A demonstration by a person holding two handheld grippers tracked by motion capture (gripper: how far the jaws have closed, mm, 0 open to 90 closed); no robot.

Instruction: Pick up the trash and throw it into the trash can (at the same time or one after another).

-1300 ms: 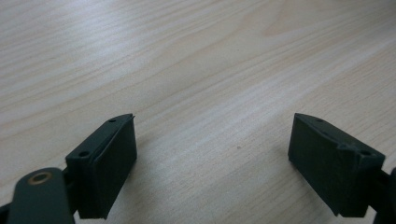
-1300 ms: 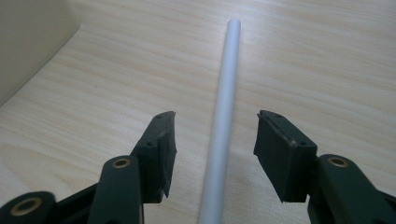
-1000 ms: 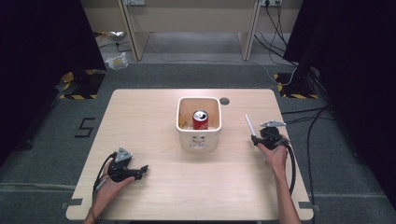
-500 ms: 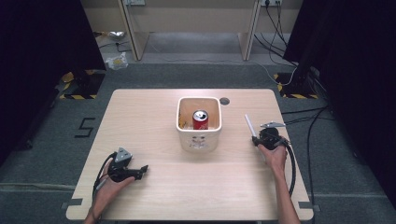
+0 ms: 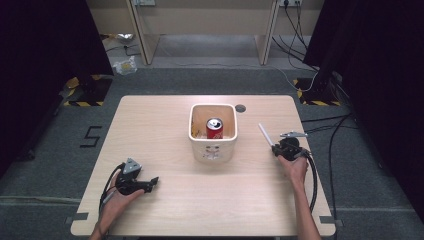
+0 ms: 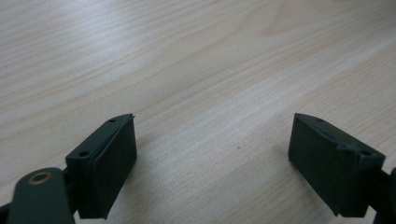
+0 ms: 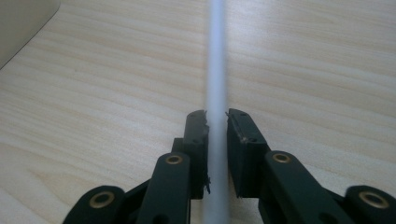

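Near the tabletop's (image 5: 150,130) right edge, the right gripper (image 5: 275,148) pinches a white straw (image 5: 265,134) that slants toward the far edge. A white bin (image 5: 212,148) stands at the centre, holding a red can (image 5: 214,128) whose print is too small to read. The left gripper (image 5: 151,182), jaws spread, rests near the front left corner.

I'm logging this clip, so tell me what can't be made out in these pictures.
- White stick, right gripper view: blurred, top edge cuts its far end; right gripper hides its grasped part.
- Bin, high view: its walls hide the lower red can; front print too small to read.
- Left gripper, high view: too small to judge its opening.
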